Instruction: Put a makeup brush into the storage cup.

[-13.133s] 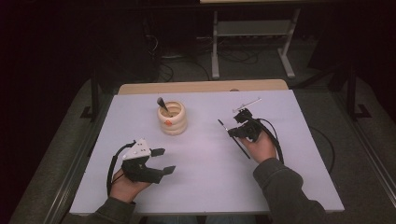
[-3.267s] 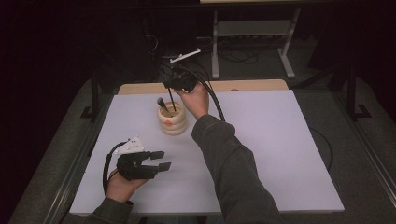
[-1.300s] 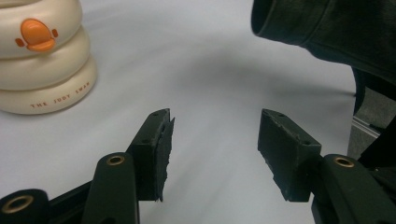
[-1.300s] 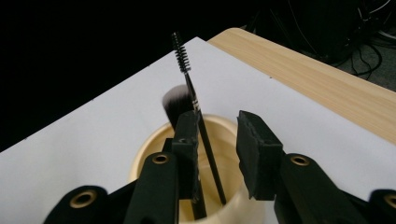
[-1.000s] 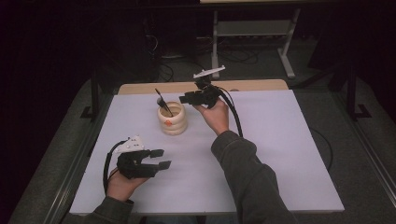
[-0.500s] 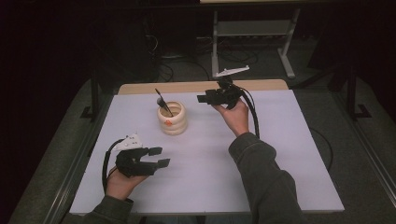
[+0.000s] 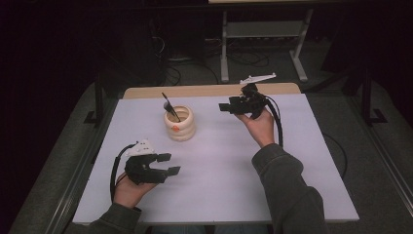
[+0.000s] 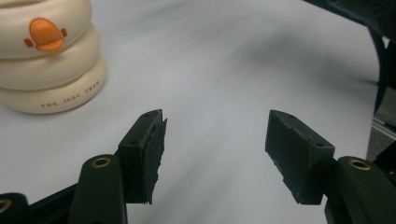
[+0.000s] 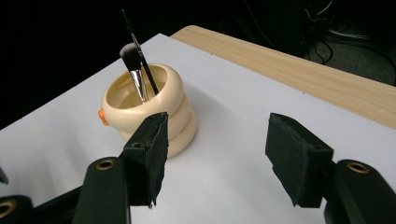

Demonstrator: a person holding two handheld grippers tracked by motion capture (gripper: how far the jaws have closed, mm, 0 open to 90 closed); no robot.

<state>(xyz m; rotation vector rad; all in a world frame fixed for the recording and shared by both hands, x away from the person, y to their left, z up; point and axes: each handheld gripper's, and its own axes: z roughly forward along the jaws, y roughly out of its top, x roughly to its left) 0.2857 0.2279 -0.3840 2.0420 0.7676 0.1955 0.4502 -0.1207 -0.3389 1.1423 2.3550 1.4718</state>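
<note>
A cream ringed cup (image 7: 179, 124) stands at the middle back of the white table (image 7: 219, 165). In it lean a soft-headed makeup brush (image 9: 133, 60) and a thin black brush (image 9: 137, 44). My right gripper (image 7: 224, 106) hangs above the table to the right of the cup and points at it. Its jaws (image 9: 217, 123) have just been opening, with nothing between them. My left gripper (image 7: 170, 164) rests near the front left. Its jaws (image 8: 215, 121) have also just been opening, over bare table. The cup (image 8: 46, 70) stands ahead to their left.
A wooden strip (image 7: 204, 90) runs along the table's far edge. Behind it on the dark floor stand a metal frame (image 7: 263, 34) and loose cables. Dark rails flank both sides of the table. A cable (image 7: 279, 126) trails from the right gripper.
The right hand has drawn away from the cup to the right, its gripper empty. The thin brush it held earlier now stands in the cup. The left hand has stayed put.
</note>
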